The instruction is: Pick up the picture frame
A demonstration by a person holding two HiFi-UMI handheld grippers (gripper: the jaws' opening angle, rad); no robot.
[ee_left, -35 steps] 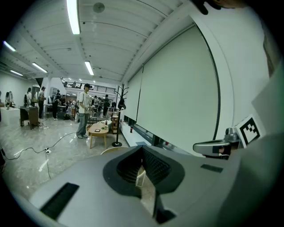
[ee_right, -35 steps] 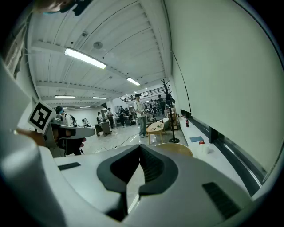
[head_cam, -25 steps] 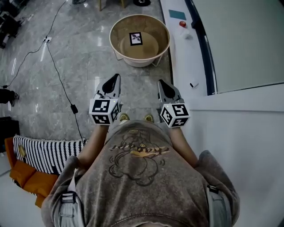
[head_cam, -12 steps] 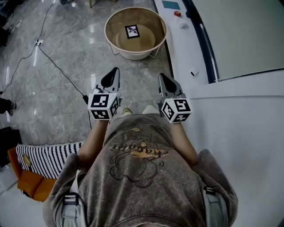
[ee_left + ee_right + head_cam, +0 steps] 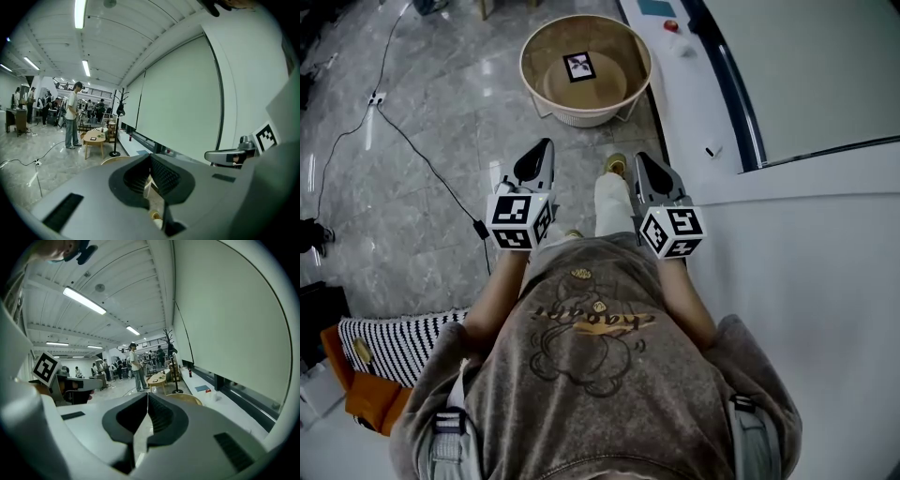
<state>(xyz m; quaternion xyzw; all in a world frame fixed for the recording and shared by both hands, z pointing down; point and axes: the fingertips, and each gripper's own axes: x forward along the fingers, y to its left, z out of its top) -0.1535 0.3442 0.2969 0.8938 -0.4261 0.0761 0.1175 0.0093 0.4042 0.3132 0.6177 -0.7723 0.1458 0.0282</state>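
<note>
The picture frame (image 5: 578, 66), small with a dark border, lies flat inside a round tan rimmed table (image 5: 534, 47) on the floor ahead of me. My left gripper (image 5: 541, 150) and right gripper (image 5: 643, 161) are held side by side at waist height, well short of the table, both shut and empty. A trouser leg and shoe (image 5: 612, 192) show between them. In the left gripper view the jaws (image 5: 150, 157) meet over the table's rim (image 5: 117, 159). The right gripper view shows shut jaws (image 5: 148, 397) with the table's rim (image 5: 185, 399) beyond them.
A white ledge (image 5: 703, 103) runs along the wall on the right, bearing a red-capped bottle (image 5: 670, 25) and a teal sheet (image 5: 656, 7). A black cable (image 5: 422, 155) crosses the grey floor. Striped cloth (image 5: 394, 342) lies lower left. People, a wooden table (image 5: 93, 139) and a coat stand (image 5: 117, 122) stand far off.
The person has stepped forward: one leg now shows between the grippers and the floor cable has slid back. Both grippers travelled along, still shut and level with each other.
</note>
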